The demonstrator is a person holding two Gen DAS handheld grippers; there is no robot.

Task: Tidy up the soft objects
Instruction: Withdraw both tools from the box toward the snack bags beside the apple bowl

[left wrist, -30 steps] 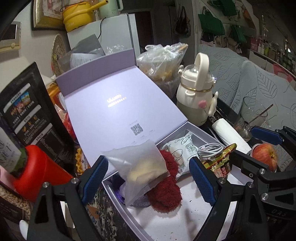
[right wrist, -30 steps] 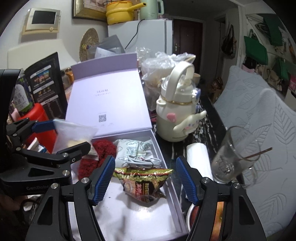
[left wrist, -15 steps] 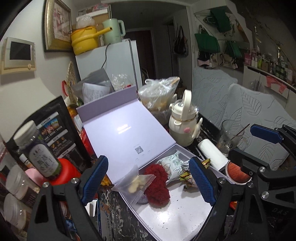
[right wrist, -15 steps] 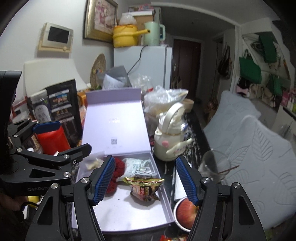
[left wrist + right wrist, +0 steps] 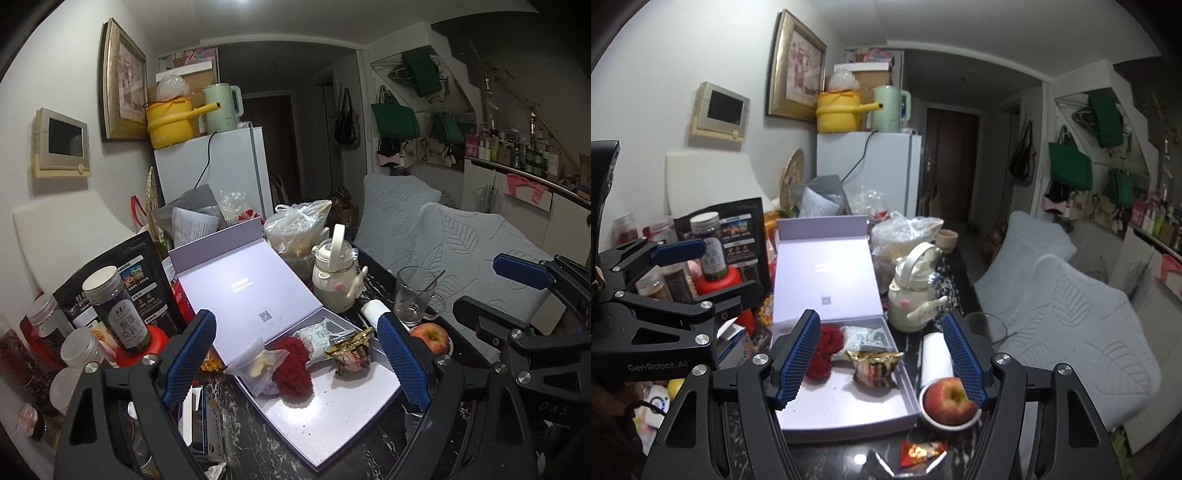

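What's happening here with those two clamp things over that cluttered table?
A person holds two handheld grippers, left gripper and right gripper, above an open lilac box. Both jaws are empty. Inside the box lie a red fluffy item, a clear pouch and a snack packet. Nothing is being gripped now.

Purple thing in box: under my frosted pouch and the red knit piece; I cannot tell what it is
White patterned packet: mostly behind the snack bag
Lid print: too small to read
Red wrapper: blurred
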